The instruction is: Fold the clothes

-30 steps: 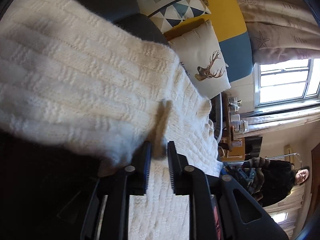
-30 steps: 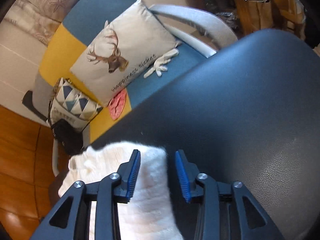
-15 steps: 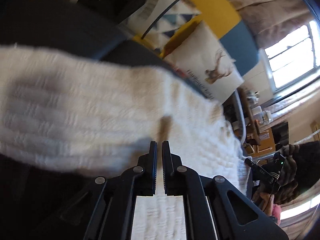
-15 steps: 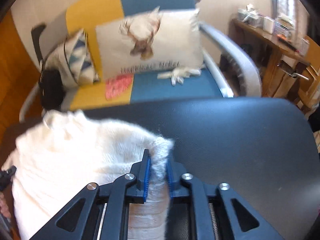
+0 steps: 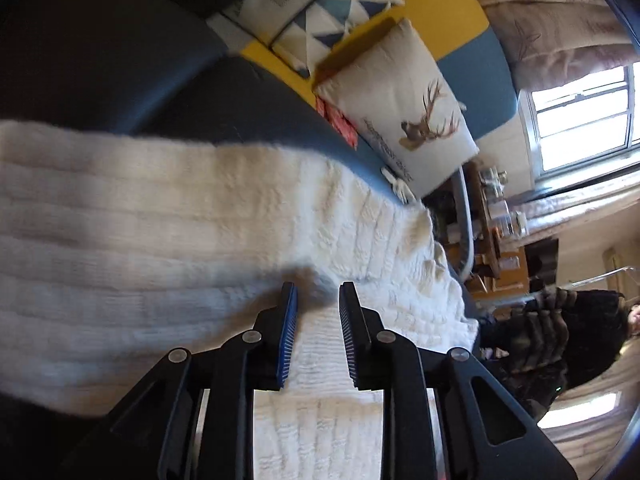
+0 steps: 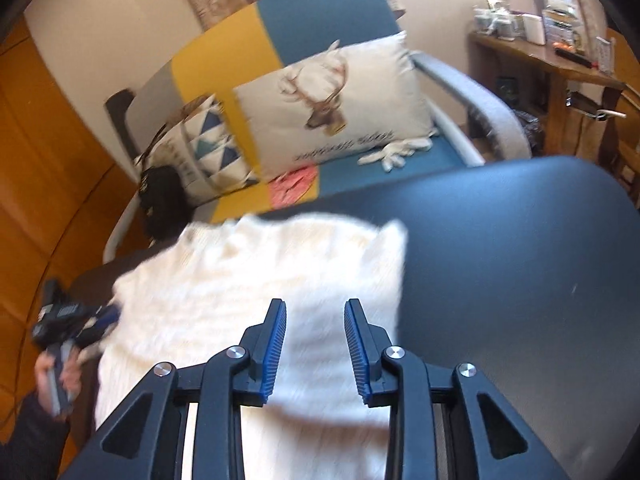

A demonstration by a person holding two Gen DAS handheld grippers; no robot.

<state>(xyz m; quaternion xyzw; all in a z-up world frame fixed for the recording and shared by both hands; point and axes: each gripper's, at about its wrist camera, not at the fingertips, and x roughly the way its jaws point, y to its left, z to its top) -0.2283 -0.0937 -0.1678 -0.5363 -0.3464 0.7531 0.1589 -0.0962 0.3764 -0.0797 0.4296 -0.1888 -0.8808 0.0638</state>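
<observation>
Dark padded surface (image 6: 520, 280) serves as the folding bench, with a patchwork sofa (image 6: 320, 12) and a deer cushion (image 6: 332, 100) behind it. Left gripper (image 5: 318, 304): jaws narrowly apart and opening, nothing pinched; a fold edge of the white knit sweater (image 5: 160, 240) lies just ahead of the tips, judged freshly released so the layer settles flat. Right gripper (image 6: 315, 316): jaws likewise opening over the sweater's right edge, pads clear of the knit. Sweater rests doubled on the bench.
</observation>
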